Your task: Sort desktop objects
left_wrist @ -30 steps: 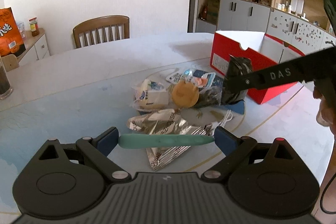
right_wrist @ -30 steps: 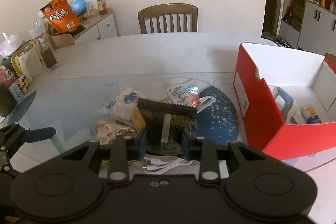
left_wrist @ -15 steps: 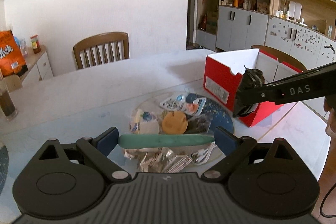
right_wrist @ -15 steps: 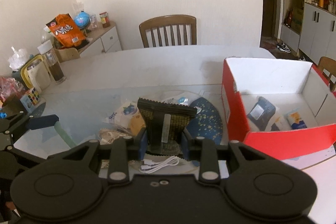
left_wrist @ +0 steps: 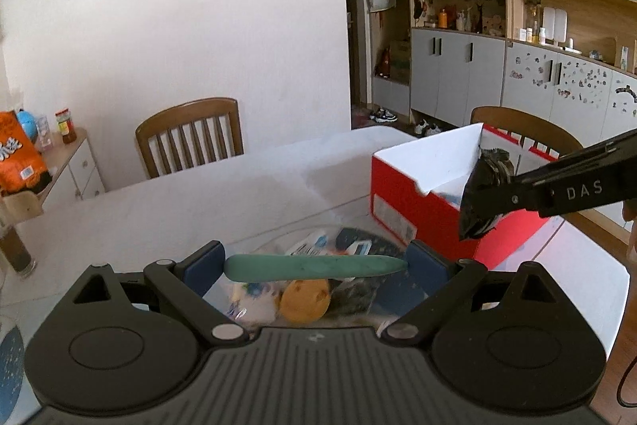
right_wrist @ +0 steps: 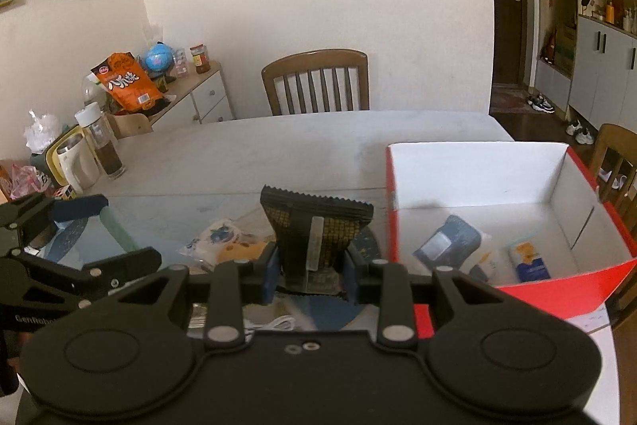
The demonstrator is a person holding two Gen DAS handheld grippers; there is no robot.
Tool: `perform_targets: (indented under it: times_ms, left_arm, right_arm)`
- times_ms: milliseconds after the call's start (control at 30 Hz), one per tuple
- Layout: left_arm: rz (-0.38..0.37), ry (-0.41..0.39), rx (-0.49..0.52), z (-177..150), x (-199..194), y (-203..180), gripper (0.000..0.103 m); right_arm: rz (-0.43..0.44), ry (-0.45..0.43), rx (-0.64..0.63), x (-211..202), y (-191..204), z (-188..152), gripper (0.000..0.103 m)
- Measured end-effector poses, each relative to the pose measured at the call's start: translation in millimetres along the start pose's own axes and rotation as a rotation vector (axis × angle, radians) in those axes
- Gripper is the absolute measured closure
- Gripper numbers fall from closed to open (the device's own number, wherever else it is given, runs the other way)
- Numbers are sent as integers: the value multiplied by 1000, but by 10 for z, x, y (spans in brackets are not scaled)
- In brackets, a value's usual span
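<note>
Right gripper (right_wrist: 310,263) clamps dark snack packet (right_wrist: 316,228), upright, in the air just left of red box (right_wrist: 557,289) | left gripper (left_wrist: 316,265) pinches teal stick (left_wrist: 314,267) crosswise, left of red box | loose packets (right_wrist: 223,243) on table (right_wrist: 278,146) beneath | wooden chair (right_wrist: 316,82) behind table

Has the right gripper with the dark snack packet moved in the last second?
Yes. In the left wrist view the right gripper has carried the dark snack packet up from the pile to the red box, now at its rim.
</note>
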State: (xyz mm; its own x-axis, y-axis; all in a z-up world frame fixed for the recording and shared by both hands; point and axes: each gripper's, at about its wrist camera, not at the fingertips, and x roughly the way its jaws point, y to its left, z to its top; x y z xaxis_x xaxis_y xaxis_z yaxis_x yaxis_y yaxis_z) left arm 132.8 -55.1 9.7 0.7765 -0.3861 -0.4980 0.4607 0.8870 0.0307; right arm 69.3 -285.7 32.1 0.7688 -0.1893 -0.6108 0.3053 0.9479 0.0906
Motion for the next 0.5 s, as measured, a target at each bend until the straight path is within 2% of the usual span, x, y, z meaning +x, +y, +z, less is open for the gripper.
perform_targets:
  times_ms: [500]
  left_arm:
    - [-44, -35, 35, 452, 348, -691, 5]
  right_arm:
    - [-15, -9, 17, -213, -760, 155, 71]
